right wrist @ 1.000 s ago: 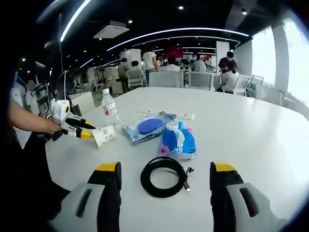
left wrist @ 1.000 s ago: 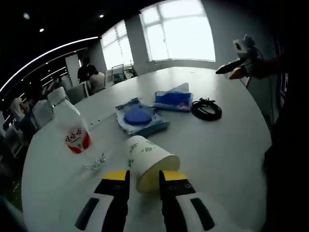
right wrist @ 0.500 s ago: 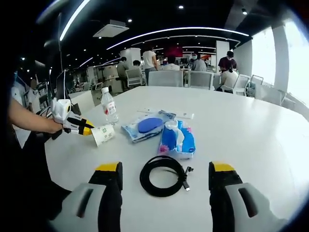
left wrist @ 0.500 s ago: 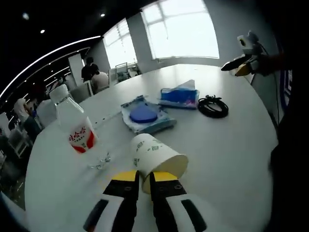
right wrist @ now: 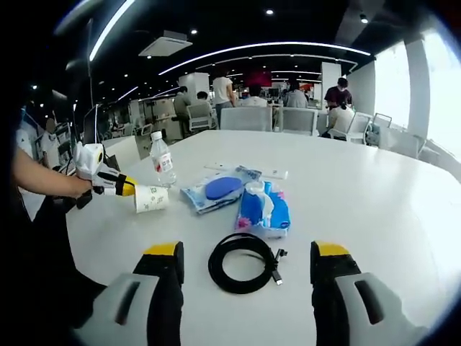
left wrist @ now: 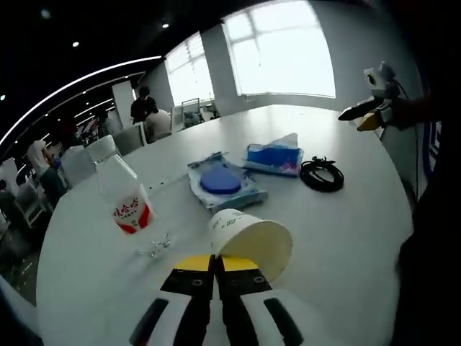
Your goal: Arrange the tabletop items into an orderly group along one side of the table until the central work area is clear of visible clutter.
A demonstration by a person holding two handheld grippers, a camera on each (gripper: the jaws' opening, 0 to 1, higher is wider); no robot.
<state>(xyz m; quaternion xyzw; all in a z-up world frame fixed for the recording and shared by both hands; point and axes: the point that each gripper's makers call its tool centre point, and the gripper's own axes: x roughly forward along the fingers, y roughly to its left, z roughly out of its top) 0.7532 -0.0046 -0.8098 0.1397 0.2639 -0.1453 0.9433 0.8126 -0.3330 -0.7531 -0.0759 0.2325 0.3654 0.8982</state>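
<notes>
My left gripper [left wrist: 217, 262] is shut on the rim of a white paper cup [left wrist: 251, 239], held on its side just above the white table [left wrist: 338, 231]. In the right gripper view that same left gripper [right wrist: 124, 189] holds the paper cup [right wrist: 150, 198] at the table's left. A water bottle [left wrist: 124, 196] with a red label stands left of the cup. Beyond lie a blue packet [left wrist: 225, 184], a blue tissue pack [left wrist: 274, 156] and a coiled black cable [left wrist: 322, 174]. My right gripper [right wrist: 245, 261] is open, its jaws wide apart on either side of the black cable [right wrist: 243, 262].
A small clear wrapper [left wrist: 154, 247] lies by the bottle's base. Chairs [right wrist: 288, 119] and several people [right wrist: 225, 90] are past the table's far edge. A white strip [right wrist: 248, 171] lies behind the blue packet [right wrist: 217, 190]. Bare tabletop stretches right of the tissue pack [right wrist: 263, 208].
My left gripper's jaws have come together on the cup's rim and the cup has lifted and tilted sideways. The right gripper has stayed open over the cable.
</notes>
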